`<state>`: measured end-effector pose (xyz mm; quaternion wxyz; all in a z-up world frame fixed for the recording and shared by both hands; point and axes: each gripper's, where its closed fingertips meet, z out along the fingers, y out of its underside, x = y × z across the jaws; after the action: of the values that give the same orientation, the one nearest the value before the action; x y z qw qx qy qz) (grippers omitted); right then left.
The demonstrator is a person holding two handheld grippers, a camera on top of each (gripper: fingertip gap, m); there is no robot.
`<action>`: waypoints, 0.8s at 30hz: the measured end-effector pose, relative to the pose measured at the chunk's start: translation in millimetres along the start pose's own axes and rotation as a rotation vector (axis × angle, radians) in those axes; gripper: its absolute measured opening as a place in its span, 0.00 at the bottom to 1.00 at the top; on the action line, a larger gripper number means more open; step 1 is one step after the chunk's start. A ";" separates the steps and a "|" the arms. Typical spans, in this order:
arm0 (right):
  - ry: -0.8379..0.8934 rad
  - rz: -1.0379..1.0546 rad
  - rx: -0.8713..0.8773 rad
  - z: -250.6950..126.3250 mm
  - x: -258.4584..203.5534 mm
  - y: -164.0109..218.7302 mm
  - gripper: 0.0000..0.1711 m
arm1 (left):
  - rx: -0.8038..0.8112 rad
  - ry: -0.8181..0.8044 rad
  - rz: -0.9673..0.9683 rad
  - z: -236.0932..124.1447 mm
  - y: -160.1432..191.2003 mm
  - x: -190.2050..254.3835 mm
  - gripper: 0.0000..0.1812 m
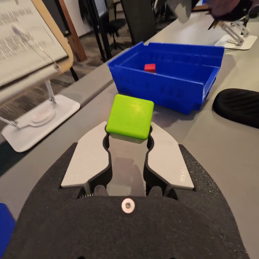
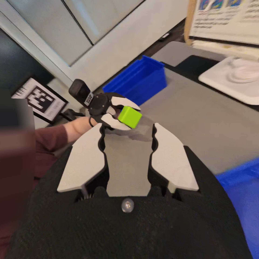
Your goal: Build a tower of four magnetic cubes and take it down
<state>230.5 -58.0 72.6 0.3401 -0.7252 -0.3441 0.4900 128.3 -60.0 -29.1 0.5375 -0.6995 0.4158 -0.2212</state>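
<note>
The left hand-held gripper (image 1: 128,131) is gripping a glossy lime-green plastic cube (image 1: 129,117) above the grey table (image 1: 210,147); the right hand-held gripper (image 2: 127,126) is hanging open, empty. Judging by this, stacking is starting; next, setting it down squarely.

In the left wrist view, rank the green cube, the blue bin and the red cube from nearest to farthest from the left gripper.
1. Green cube: clamped between the left gripper fingertips.
2. Blue bin: on the table just beyond, slightly right.
3. Red cube: inside the bin, behind its near wall.
</note>
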 end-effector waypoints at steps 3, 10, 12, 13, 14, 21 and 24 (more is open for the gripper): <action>-0.039 0.097 -0.029 31.6 -6.9 1.2 0.39 | 0.013 -0.024 0.100 -1.7 -26.4 4.7 0.28; -0.157 0.221 -0.130 74.3 -13.5 23.4 0.33 | 0.047 -0.083 0.270 8.7 -67.9 11.7 0.28; -0.196 0.236 -0.154 79.3 -15.4 27.7 0.28 | 0.044 -0.106 0.289 12.5 -65.9 10.8 0.28; -0.186 0.236 -0.167 80.7 -12.2 30.3 0.28 | 0.046 -0.122 0.297 14.3 -63.0 9.3 0.28; -0.171 0.227 -0.188 81.6 -9.2 33.8 0.28 | 0.040 -0.124 0.305 16.4 -58.6 9.0 0.29; 0.221 0.120 -0.276 6.1 43.9 46.5 0.27 | -0.101 -0.034 0.269 18.6 -32.3 18.6 0.37; 0.747 0.207 -0.450 -92.6 115.0 91.9 0.27 | -0.132 -0.025 0.284 13.8 -32.7 18.9 0.36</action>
<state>365.7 -25.6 -31.8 0.2241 -0.9389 -0.2212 0.1388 160.4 -65.2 -5.6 0.5213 -0.6703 0.5174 -0.1063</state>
